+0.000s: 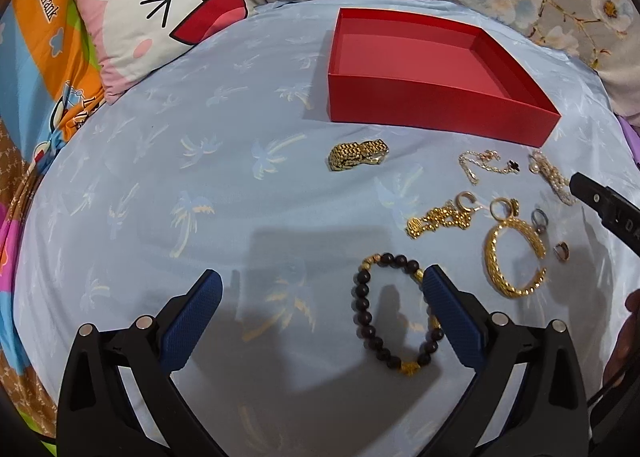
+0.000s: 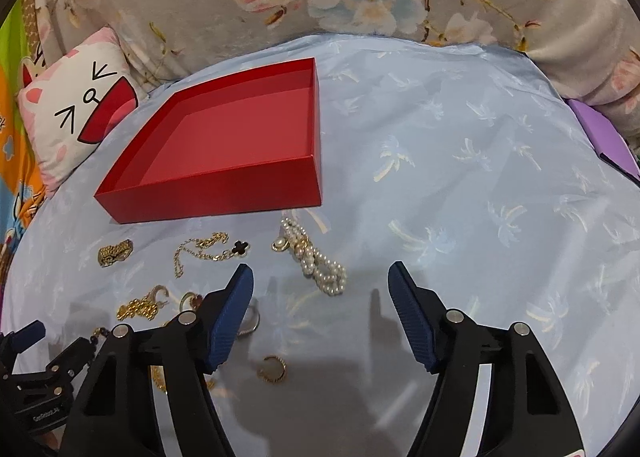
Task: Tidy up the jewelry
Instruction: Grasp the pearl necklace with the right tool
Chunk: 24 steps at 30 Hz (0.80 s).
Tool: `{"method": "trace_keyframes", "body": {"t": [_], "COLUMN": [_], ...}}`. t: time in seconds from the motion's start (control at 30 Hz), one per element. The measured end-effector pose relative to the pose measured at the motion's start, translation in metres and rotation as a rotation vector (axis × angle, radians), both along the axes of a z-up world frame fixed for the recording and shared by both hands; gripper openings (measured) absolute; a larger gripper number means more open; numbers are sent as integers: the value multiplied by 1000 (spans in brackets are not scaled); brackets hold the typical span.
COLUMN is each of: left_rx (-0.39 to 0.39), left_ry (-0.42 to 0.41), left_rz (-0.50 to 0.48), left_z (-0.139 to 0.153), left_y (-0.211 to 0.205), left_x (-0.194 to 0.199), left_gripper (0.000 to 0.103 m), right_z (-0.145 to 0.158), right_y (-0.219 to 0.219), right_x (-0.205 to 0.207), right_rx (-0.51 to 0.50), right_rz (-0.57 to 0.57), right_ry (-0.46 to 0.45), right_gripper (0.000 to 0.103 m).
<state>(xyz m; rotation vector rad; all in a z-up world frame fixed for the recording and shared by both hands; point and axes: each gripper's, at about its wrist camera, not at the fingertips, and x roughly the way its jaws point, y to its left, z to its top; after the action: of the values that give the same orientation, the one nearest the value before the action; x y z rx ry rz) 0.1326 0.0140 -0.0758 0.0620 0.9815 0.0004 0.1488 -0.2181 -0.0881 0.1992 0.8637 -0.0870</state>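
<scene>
Jewelry loose on blue cloth (image 1: 160, 177) before red box (image 1: 440, 113).
Left gripper (image 1: 322, 285) spread by bead bracelet (image 1: 394, 313); right gripper (image 2: 320, 281) spread near pearls (image 2: 320, 261).

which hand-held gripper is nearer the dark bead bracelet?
Left. The left hand-held gripper is open right over the bead bracelet, one finger overlapping its edge. The right hand-held gripper is open farther off, near the pearl necklace.
</scene>
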Motion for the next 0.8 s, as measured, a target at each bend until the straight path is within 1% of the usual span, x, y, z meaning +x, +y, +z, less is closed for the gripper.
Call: {"method": "trace_keyframes", "body": {"t": [0.07, 0.2, 0.23, 0.3, 0.33, 0.37, 0.4, 0.43, 0.47, 0.57, 0.73, 0.8], "left_rx": [1, -5, -3, -4, -6, -9, -11, -10, -11, -24, -45, -70], "left_ry": [1, 0, 0, -3, -4, -7, -9, -11, -10, -6, -10, -1], "left_rz": [1, 0, 1, 2, 4, 5, 3, 2, -1, -15, -47, -61], "left_z": [-2, -4, -4, -5, -5, -5, -5, -5, -5, -5, -2, 0], "left_y": [-1, -1, -1, 0, 0, 0, -1, -1, -2, -5, -13, -17], "left_x": [5, 16, 19, 24, 26, 27, 29, 30, 31, 31, 23, 20], "left_gripper": [98, 98, 98, 98, 98, 98, 98, 98, 98, 98, 98, 98], "right_z": [-4, -14, -16, -21, -23, -24, -25, -25, -25, -23, -10, -4], "right_y": [0, 1, 0, 0, 0, 0, 1, 1, 1, 0, -3, -4], "right_x": [10, 24, 25, 27, 28, 27, 27, 26, 26, 21, 2, -9], "right_rx": [-1, 1, 4, 13, 19, 23, 21, 17, 24, 33, 39, 37], "right_rz": [13, 35, 39, 44, 46, 47, 47, 48, 51, 46, 25, 15], "right_ry": [4, 26, 31, 43, 47, 51, 47, 45, 46, 40, 10, 1], "right_gripper": [65, 56, 52, 39, 36, 28, 27, 22, 12, 11, 11, 11]}}
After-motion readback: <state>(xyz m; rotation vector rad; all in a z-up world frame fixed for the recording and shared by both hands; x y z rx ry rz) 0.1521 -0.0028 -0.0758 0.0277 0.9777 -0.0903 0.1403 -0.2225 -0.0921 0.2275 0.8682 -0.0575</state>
